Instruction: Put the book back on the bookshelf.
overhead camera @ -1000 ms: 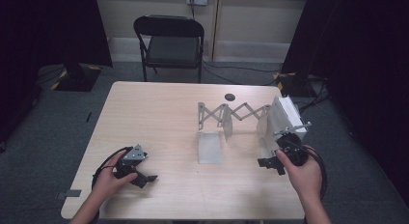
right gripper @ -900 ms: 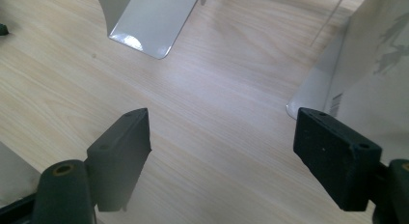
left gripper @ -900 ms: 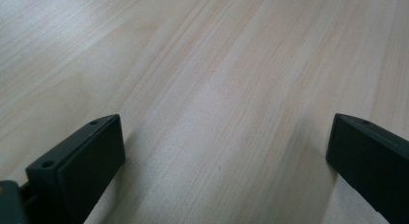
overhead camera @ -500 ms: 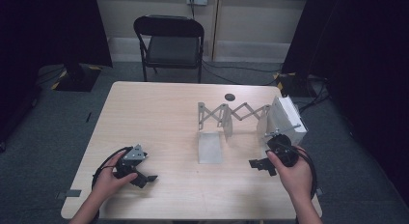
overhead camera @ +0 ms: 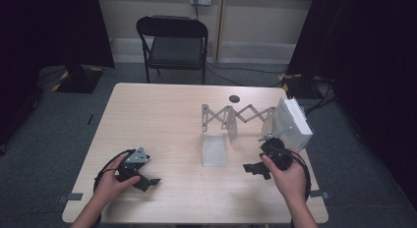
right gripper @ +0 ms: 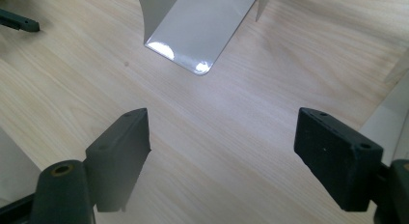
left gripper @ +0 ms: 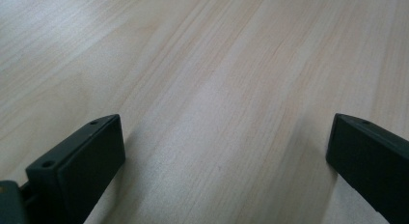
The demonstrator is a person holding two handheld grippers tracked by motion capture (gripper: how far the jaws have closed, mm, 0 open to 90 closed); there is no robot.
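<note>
Just ahead of the wide-open right claw [overhead camera: 255, 169], the thin metal plate [right gripper: 202, 26] looks stiff, light, slippery; grip its free edge.

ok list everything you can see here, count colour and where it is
table: 1, light wood, centre of the room
expanding scissor rack: 1, silver-grey metal, right half of the table, stretched out sideways
flat metal plate: 1, shiny grey, lying at the rack's left foot
white box: 1, white, right edge of the table at the rack's far end
small round disc: 1, black, far side of the table
folding chair: 1, black, beyond the table
curtains: dark, both sides of the room
left tongs: 1, black, near left of the table, open, nothing between
right tongs: 1, black, near right, open, nothing between
hands: 2, one on each tongs
</note>
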